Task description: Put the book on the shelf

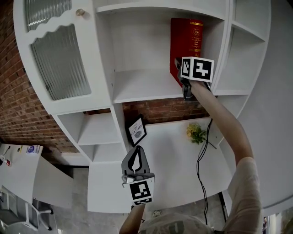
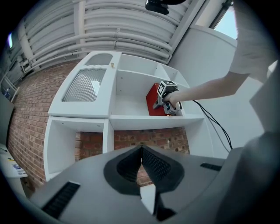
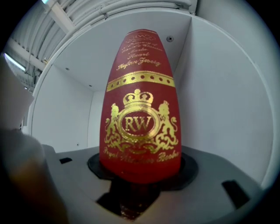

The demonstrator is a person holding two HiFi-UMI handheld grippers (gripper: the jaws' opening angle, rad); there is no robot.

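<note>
Both claws are carried by one person, and the right claw [image 1: 181,77] is clenched on the red book [image 1: 185,41], which is gripped across the lower part of its spine. The book is held upright straight ahead of that claw, inside the upper open compartment of the white shelf [image 1: 142,87], with the gold crest and lettering of the spine turned back toward the claw. The compartment's side wall is found just to the right of the claw and book, parted from the cover by a narrow gap, while the back wall is seen beyond and to the left. Whether the book's foot is set down on the board cannot be told, since it is covered by the claw. To the left of the claw a ribbed glass door [image 1: 59,59] with a small knob [image 1: 80,12] is fitted. Below the claw, on the white desk [image 1: 169,178], yellow flowers [image 1: 196,133] are placed, with a framed picture [image 1: 137,131] further left and a black cable [image 1: 201,173] hung down nearby. The left claw [image 1: 137,151] is held well below and to the left of the right one, pressed shut on nothing, its tips met together. A brick wall [image 1: 18,105] is shown behind the shelf.
</note>
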